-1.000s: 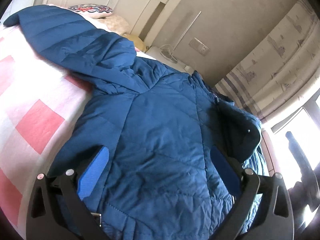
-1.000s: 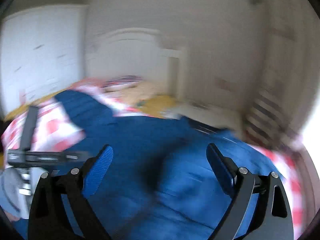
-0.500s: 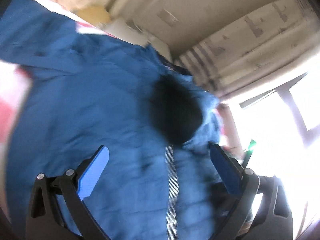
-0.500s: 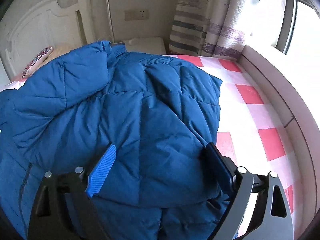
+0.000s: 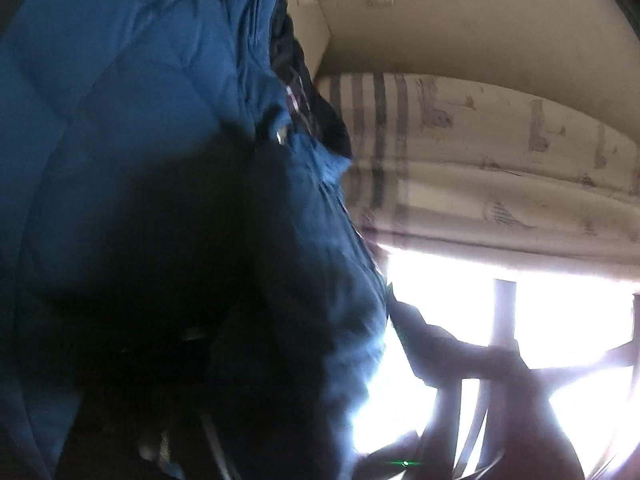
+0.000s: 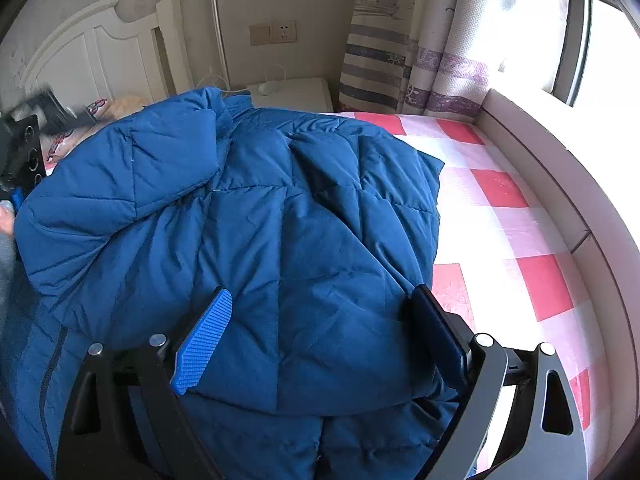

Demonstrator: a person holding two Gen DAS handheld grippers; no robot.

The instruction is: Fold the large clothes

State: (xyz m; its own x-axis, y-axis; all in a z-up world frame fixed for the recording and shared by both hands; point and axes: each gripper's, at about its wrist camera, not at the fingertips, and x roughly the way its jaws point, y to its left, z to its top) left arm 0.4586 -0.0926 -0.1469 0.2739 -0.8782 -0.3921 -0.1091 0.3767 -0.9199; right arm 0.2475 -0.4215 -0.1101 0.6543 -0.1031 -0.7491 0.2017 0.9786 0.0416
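The blue quilted jacket (image 6: 280,232) is seen spread over the bed (image 6: 500,216), its pink-and-red checked cover left bare on the window side. In the right wrist view one side of the jacket has already been laid over the body, so that a doubled layer with a rounded lower edge lies across the middle, while a sleeve (image 6: 132,176) is bunched toward the headboard (image 6: 92,52). The right claw (image 6: 320,340) is held released, its jaws wide apart just above the folded layer and gripping nothing. In the left wrist view the jacket (image 5: 120,120) is pressed close to the lens, dark and blurred; the left claw is not shown there, so its state cannot be told. The fold is judged to be at an early to middle stage: one side is in, while the other side, the loose sleeve and the final halving are judged still to be done.
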